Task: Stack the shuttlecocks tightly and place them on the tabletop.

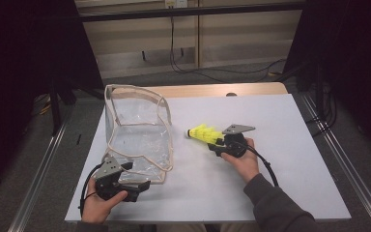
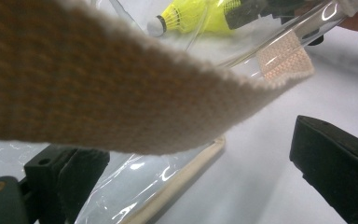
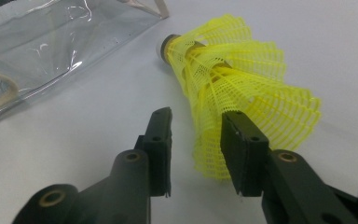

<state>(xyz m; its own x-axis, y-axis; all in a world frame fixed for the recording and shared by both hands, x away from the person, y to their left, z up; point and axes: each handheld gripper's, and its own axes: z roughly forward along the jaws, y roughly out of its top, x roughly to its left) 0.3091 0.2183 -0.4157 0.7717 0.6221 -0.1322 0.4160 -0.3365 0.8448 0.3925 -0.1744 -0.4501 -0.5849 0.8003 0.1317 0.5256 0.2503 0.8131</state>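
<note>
On the white counter [image 1: 270, 145], right of the middle, lie the yellow plastic-mesh shuttlecocks [image 1: 205, 134], nested one in another as a short stack, on their side with the dark-rimmed cork nose pointing to the bag. The right tongs [image 1: 216, 145] are at the wide skirt end. In the right gripper view the two black jaws stand apart: one jaw is beside the yellow net with a bare gap, the other lies against or partly behind the mesh, so I judge that the tongs do not press it now. The stack rests on the counter by itself.

Just to the left stands the clear soft plastic bag with beige fabric edging [image 1: 137, 128], apart from the shuttlecocks. Its mouth is open and its walls stand up. At the near corner of the bag the left tongs [image 1: 134, 180] sit by the beige woven strap [image 2: 98, 88]. In the left gripper view the strap crosses above the jaws, and these stand wide apart; the clear film lies against one jaw, but nothing is pinched.

By my judgement the work is packing the shuttlecocks into the bag. Inside the bag I see nothing yet. What is left: to grip the stack, carry it over the rim and put it in, while the left tongs keep the mouth open.
</note>
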